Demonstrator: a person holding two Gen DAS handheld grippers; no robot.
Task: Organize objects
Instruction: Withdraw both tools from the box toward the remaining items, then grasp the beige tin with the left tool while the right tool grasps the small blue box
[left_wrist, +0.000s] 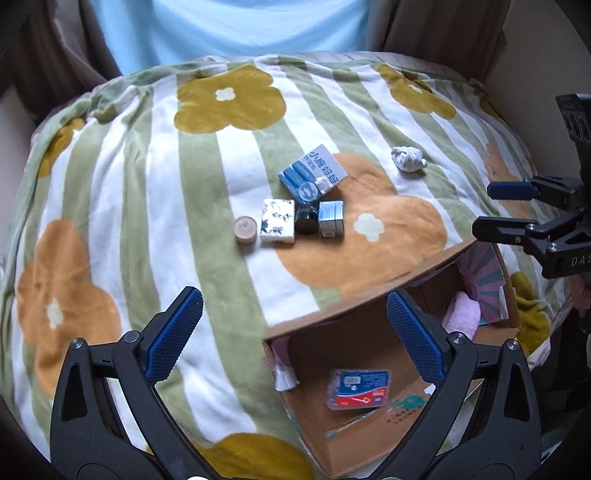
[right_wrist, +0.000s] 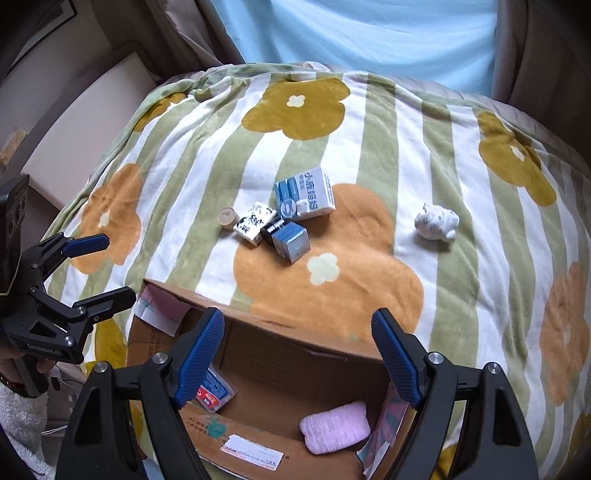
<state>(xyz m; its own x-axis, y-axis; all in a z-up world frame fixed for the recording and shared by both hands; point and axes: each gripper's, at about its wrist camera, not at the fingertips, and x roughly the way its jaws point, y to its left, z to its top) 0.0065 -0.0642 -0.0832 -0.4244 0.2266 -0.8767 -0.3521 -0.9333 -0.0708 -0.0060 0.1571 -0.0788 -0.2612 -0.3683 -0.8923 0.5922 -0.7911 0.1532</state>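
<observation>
An open cardboard box (left_wrist: 369, 291) (right_wrist: 280, 332) lies on the flowered blanket and holds a red-and-blue packet (left_wrist: 359, 389) (right_wrist: 212, 391) and a pink towel (right_wrist: 334, 432) (left_wrist: 461, 317). On the blanket beyond it sit a blue-white carton (left_wrist: 313, 173) (right_wrist: 304, 194), a small blue box (left_wrist: 331, 218) (right_wrist: 290, 240), a black jar (left_wrist: 306, 220), a white patterned box (left_wrist: 277, 220) (right_wrist: 255, 218), a wooden disc (left_wrist: 245, 229) (right_wrist: 227, 218) and a white figurine (left_wrist: 408, 158) (right_wrist: 436, 220). My left gripper (left_wrist: 295, 332) (right_wrist: 110, 264) is open and empty over the box's left edge. My right gripper (right_wrist: 297, 354) (left_wrist: 484, 206) is open and empty above the box.
The green-striped flowered blanket (left_wrist: 147, 177) (right_wrist: 443, 155) covers a rounded bed. A person in a light blue shirt (left_wrist: 229, 26) (right_wrist: 369, 33) stands at the far side. A beige cushion (right_wrist: 88, 122) lies to the left.
</observation>
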